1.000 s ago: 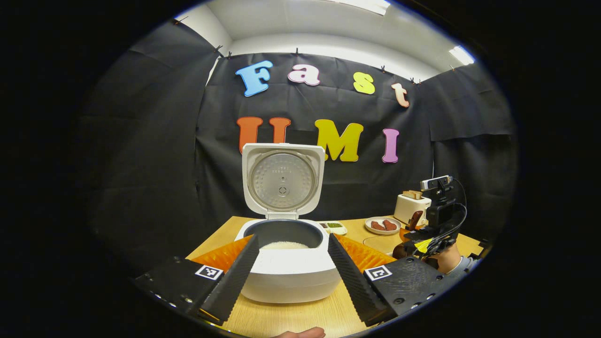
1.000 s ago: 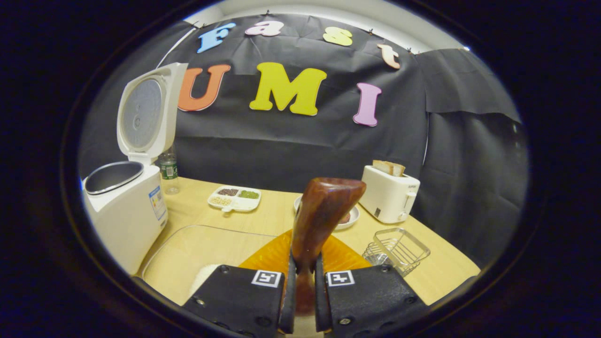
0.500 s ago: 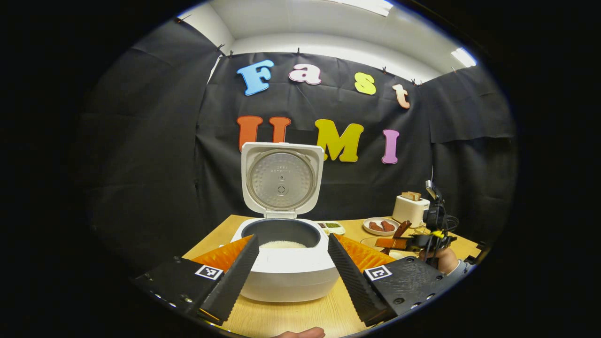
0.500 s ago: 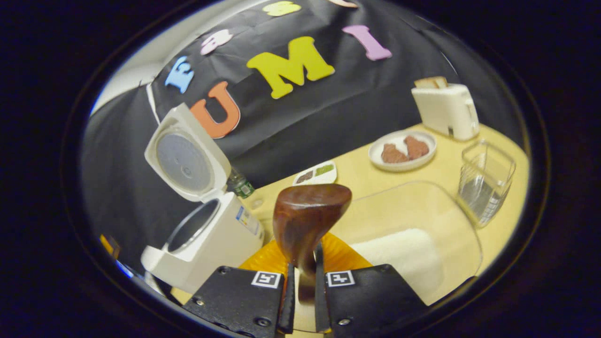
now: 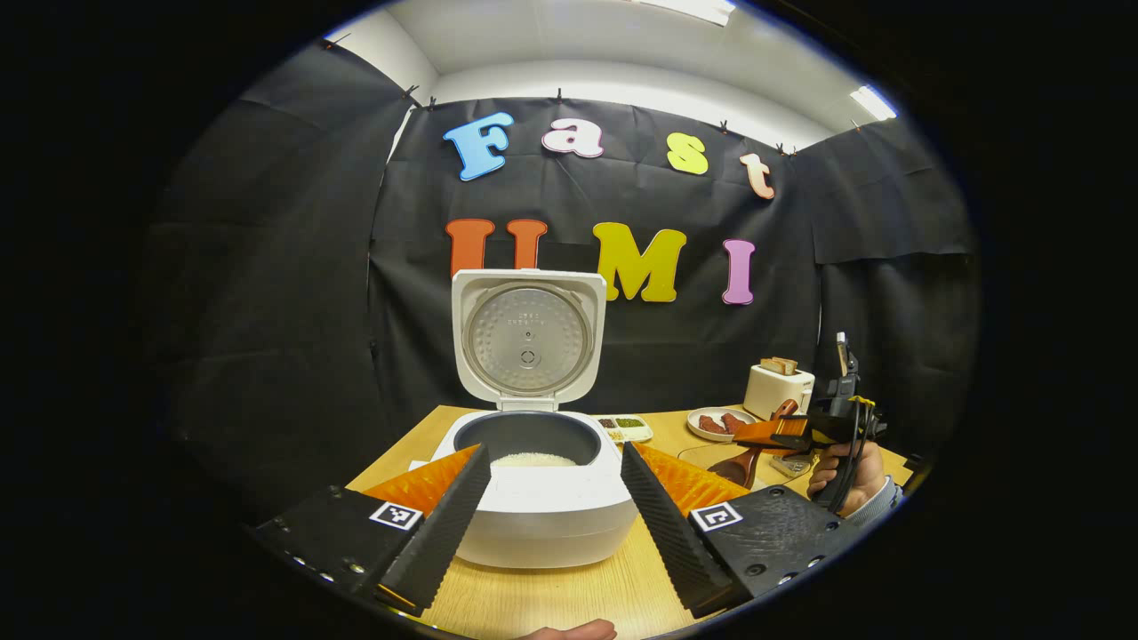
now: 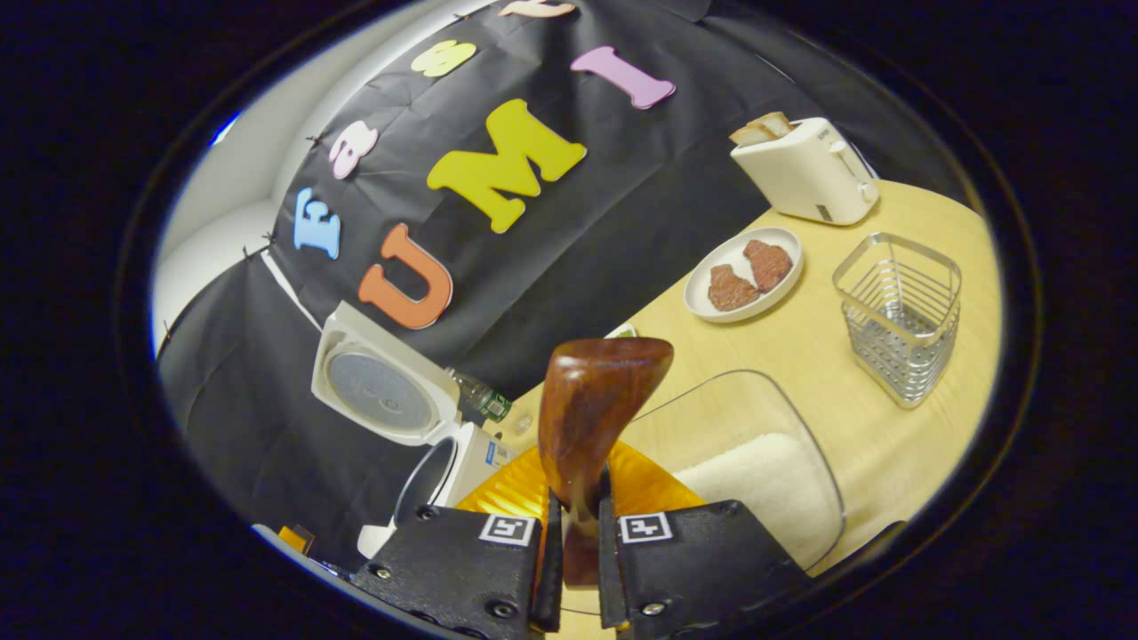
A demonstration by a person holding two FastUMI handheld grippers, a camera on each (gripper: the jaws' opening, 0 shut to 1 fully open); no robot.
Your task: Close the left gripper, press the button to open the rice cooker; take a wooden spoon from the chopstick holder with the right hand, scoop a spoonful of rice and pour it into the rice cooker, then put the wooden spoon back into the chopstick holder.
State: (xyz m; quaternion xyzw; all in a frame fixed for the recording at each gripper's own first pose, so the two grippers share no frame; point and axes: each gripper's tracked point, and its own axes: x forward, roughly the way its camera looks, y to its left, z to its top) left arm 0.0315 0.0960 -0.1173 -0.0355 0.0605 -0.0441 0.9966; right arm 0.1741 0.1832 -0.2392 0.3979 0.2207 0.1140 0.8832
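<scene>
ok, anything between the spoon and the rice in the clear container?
Nothing visible. The right tool grips the wooden spoon above the clear container. Its top is open, and the rice lies uncovered at the bottom. The wire holder stands apart.

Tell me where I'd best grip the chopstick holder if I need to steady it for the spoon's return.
Probably the top rim of the chopstick holder, from above, one finger inside and one outside a wall. It stands upright and open-topped, with thin wire walls; the whole body looks too wide for the fingers. The left gripper is open and free.
</scene>
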